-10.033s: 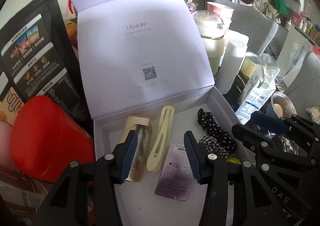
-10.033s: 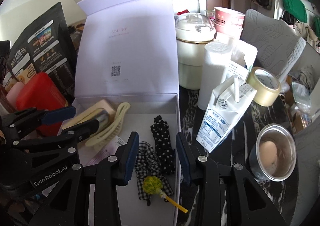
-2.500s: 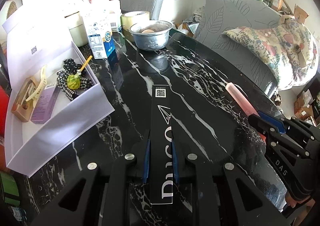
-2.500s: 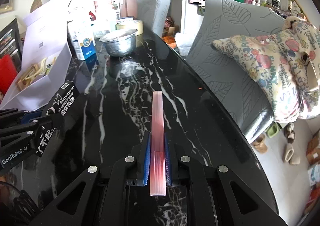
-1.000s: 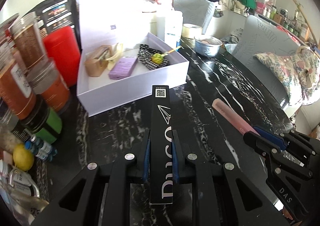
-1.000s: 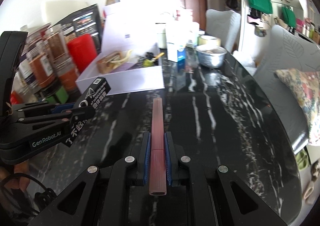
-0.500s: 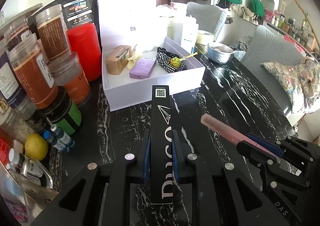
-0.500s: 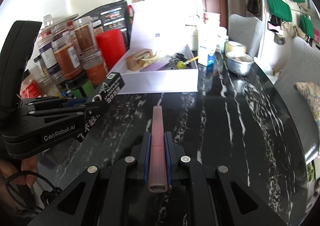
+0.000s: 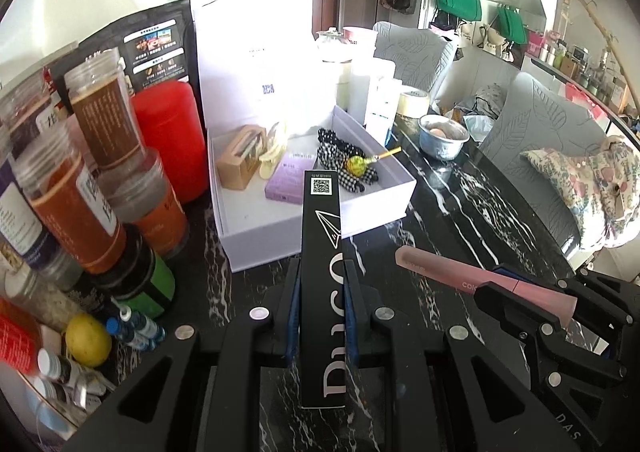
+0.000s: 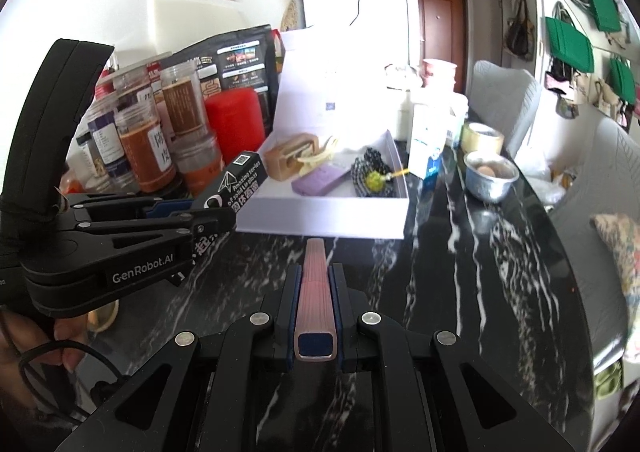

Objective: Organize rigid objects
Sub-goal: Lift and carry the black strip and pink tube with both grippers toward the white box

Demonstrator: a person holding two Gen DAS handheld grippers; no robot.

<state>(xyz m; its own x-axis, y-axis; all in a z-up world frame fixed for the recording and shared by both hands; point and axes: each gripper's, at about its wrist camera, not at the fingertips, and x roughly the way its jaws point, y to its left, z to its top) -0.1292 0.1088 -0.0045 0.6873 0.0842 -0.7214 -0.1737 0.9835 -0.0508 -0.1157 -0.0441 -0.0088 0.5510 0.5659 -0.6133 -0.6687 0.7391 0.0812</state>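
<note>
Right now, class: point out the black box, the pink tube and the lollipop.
Black box (image 9: 321,252): left wrist view, on its printed top face, ahead of the tool.
Pink tube (image 10: 315,284): right wrist view, on its ribbed upper side.
Lollipop (image 9: 354,165): left wrist view, on its yellow-green head.

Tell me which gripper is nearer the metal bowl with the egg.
Right. The right gripper sits nearer the metal bowl, which lies ahead to its right; the left gripper is farther off, on the jar side.
</note>
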